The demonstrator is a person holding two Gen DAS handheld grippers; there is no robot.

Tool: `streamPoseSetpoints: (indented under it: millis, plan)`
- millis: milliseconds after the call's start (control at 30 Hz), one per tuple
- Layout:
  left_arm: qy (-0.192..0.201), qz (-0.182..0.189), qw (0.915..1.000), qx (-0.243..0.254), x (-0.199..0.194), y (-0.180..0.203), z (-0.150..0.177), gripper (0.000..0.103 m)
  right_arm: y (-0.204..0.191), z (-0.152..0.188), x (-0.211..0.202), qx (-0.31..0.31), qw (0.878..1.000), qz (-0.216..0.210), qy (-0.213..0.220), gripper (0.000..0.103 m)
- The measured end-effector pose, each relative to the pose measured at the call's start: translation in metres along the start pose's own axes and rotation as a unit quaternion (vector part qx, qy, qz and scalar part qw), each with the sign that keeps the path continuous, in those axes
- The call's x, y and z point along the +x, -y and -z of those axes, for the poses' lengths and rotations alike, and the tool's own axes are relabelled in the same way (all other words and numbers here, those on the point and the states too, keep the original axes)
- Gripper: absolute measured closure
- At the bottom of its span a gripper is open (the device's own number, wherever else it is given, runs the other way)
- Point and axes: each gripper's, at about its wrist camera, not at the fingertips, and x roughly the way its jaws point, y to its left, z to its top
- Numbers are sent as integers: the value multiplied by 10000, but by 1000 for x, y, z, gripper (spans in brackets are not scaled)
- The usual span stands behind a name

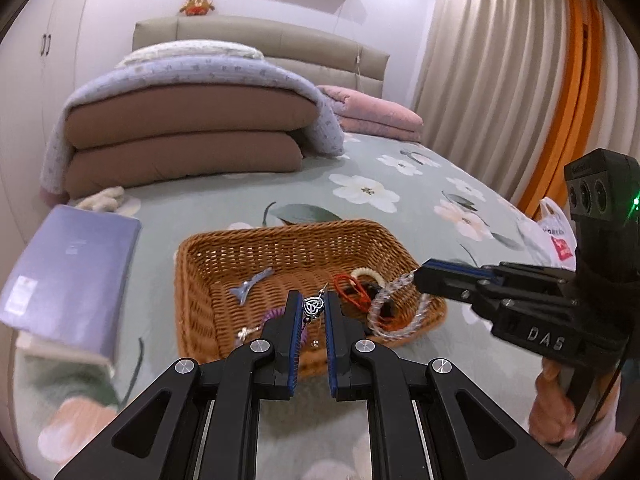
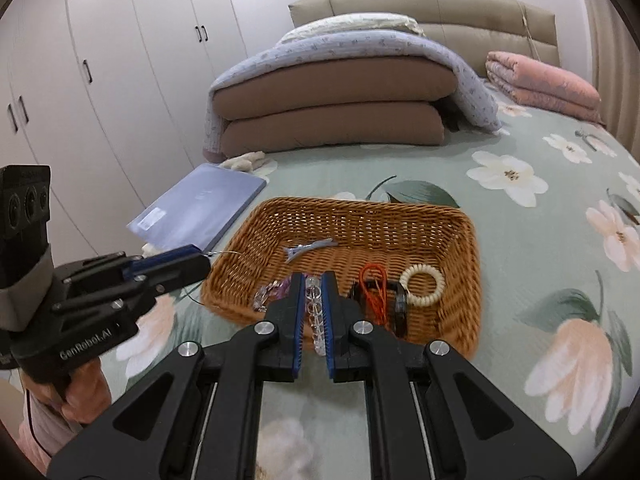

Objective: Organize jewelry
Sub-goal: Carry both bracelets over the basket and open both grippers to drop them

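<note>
Leftmost, a lilac flat folder [image 1: 68, 272] lies on the bed's green floral bedspread [image 1: 400, 168]. Left tongs [image 1: 311, 312] pinch a silver knot-pendant earring [image 1: 313, 306], its wire hook uppermost, over the rectangular brown wicker basket [image 1: 224, 256]. Basket contents: blue-grey hair clip [image 1: 250, 281], long axis slanting up to the right; red cord loop [image 2: 374, 284]; cream coiled hair tie [image 2: 422, 282]. Right tongs [image 2: 313, 300] grip a clear beaded bracelet [image 2: 314, 312], its strand running toward the camera. Behind: folded brown-and-lavender quilts [image 2: 332, 100], pink blanket [image 2: 540, 84], beige curtains [image 1: 492, 60].
</note>
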Motion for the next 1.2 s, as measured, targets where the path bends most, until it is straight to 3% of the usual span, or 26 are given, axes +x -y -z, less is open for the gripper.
streamPoseSetpoints:
  millis: [267,600,767,933,1100,1200]
  plan:
    - [-284,-248,9993,-85,60,-17,7,92,13,3,61,122,9997,115,-152,95]
    - [-538,-219,9977,-344,77,-32,16,91,23,15,66,180,9997,160,-58,95]
    - [-454,-44,9985,-299,52,-24,21,77,20,31,46,200,9997,49,-119,95]
    - [-143,44,9998,-117,2,-8,35,51,7,69,6,133,9998,105,42,95]
    - [41,39,10000,-38,-49,6,62,48,-11,109,-39,-70,9991,272,319,94]
    - [111,41,9999,-104,-77,12,88,48,-15,132,-65,-41,9987,75,497,94]
